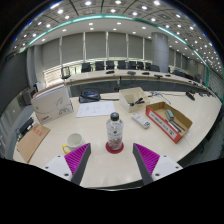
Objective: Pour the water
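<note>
A clear plastic water bottle (114, 130) with a white cap stands upright on a red coaster (115, 148) on the pale table (110, 165). It is just ahead of my gripper (112, 156), roughly centred between the two fingers but beyond their tips. Both purple pads (77, 156) are spread wide apart with nothing between them, so the gripper is open. A white cup (75, 140) sits on the table to the left of the bottle, just beyond the left finger.
A cardboard box (51, 103) stands at the left, a brown board (33, 142) near it. A red tray (168, 121) with tools lies at the right, a small carton (133, 97) and papers (96, 108) behind the bottle. Chairs (108, 67) line the far desk.
</note>
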{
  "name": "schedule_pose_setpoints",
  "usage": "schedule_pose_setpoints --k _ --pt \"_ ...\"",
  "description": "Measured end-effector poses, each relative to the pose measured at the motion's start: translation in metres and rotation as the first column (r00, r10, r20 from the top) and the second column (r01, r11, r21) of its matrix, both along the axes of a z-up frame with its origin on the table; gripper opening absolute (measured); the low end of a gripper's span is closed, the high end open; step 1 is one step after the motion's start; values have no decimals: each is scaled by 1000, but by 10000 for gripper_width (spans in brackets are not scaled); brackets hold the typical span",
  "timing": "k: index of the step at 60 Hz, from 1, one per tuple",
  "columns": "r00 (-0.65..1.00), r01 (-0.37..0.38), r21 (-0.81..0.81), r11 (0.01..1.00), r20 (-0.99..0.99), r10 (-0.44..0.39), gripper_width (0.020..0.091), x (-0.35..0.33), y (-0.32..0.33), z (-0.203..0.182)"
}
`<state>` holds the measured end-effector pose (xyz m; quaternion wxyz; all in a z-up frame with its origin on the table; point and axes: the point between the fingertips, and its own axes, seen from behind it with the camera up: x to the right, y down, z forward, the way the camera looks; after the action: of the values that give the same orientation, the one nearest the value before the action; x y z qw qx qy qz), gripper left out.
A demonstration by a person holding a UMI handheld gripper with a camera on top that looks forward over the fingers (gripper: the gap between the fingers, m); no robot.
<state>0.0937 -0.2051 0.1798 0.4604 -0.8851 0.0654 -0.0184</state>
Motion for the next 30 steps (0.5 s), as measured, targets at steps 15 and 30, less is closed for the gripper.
schedule_pose_setpoints --k 15,30 --pt "1000 27 -41 999 -6 -27 862 -28 -82 28" --pt "999 21 -55 998 37 -19 862 -38 -114 33"
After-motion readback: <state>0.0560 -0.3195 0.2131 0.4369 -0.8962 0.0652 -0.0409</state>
